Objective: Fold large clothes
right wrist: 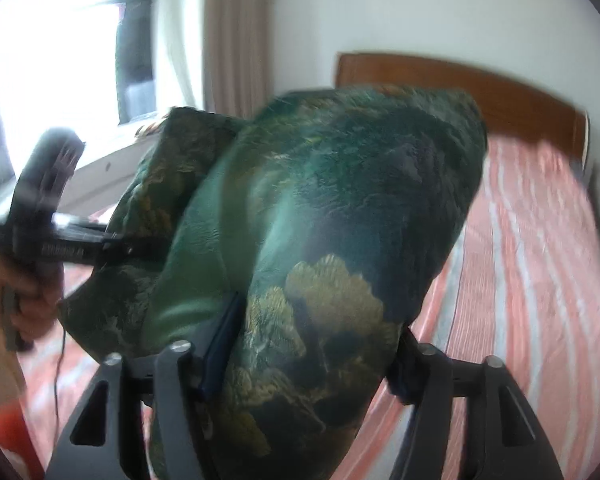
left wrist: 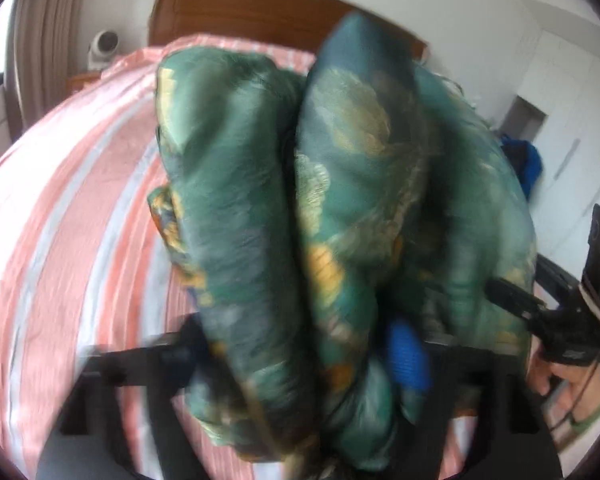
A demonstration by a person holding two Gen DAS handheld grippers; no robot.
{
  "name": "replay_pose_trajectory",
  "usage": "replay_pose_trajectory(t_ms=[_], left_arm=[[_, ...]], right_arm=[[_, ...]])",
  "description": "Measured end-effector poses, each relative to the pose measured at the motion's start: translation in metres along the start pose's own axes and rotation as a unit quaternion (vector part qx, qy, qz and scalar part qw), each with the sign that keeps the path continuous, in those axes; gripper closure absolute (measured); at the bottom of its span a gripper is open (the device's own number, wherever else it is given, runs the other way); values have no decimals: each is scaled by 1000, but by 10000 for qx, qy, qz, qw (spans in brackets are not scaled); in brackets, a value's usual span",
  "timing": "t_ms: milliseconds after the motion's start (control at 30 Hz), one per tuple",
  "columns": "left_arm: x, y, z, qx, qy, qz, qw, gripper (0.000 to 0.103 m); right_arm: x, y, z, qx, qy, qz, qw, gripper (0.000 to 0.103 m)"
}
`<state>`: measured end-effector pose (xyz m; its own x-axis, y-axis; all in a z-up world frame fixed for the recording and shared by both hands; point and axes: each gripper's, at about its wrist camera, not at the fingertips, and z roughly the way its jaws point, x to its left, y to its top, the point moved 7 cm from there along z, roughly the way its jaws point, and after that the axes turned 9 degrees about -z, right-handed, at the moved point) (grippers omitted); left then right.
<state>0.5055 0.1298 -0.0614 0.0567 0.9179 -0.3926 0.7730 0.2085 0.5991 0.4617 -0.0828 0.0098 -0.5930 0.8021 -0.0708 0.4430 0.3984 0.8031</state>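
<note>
I hold a bulky green quilted garment above the striped bed, my left gripper and right gripper each clamped on thick folds. I should keep both level. Only the right view shows the window.

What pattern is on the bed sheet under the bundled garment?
The satiny bed sheet has salmon-pink stripes alternating with pale grey-white ones, clearest in the left wrist view.
</note>
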Motion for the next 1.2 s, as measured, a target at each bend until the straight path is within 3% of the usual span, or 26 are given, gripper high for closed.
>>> replay_pose_trajectory(t_ms=[67, 133, 200, 300, 400, 467, 600, 833, 900, 1000, 1133, 1200], left_arm=[[23, 4, 22, 51, 404, -416, 9983, 1], [46, -6, 36, 156, 662, -866, 9939, 1], [57, -23, 31, 117, 513, -1072, 9928, 2], [55, -43, -1, -244, 425, -821, 9954, 1], [43, -57, -40, -606, 864, -301, 9940, 1], [40, -61, -67, -849, 1308, 93, 9877, 1], [6, -71, -111, -1344, 2009, 827, 9668, 0], [-53, -119, -181, -2022, 2659, 951, 9377, 0], [-63, -132, -193, -2059, 2518, 863, 9417, 0], [-75, -151, -203, -1922, 2314, 765, 9506, 0], [-84, -172, -215, -1906, 2386, 783, 9490, 0], [-88, -182, -217, -1833, 2301, 807, 9523, 0]], right_arm=[[-38, -1, 35, 408, 59, 653, 9970, 1], [-67, -17, 55, 691, -268, 1012, 9921, 1], [-66, -25, 61, 724, -378, 865, 9929, 1], [-54, -36, 43, 503, -367, 744, 9953, 1], [-42, -38, 11, 309, -541, 539, 9966, 1], [-39, -42, -16, 196, -721, 334, 9966, 0], [-12, -44, -84, -70, -1054, 22, 9944, 0], [5, -75, -184, -643, -1756, 243, 9821, 0], [14, -83, -206, -800, -1770, 391, 9802, 0], [29, -97, -213, -415, -1427, 391, 9881, 0], [45, -111, -236, -435, -1520, 506, 9861, 0], [53, -116, -246, -452, -1505, 597, 9858, 0]])
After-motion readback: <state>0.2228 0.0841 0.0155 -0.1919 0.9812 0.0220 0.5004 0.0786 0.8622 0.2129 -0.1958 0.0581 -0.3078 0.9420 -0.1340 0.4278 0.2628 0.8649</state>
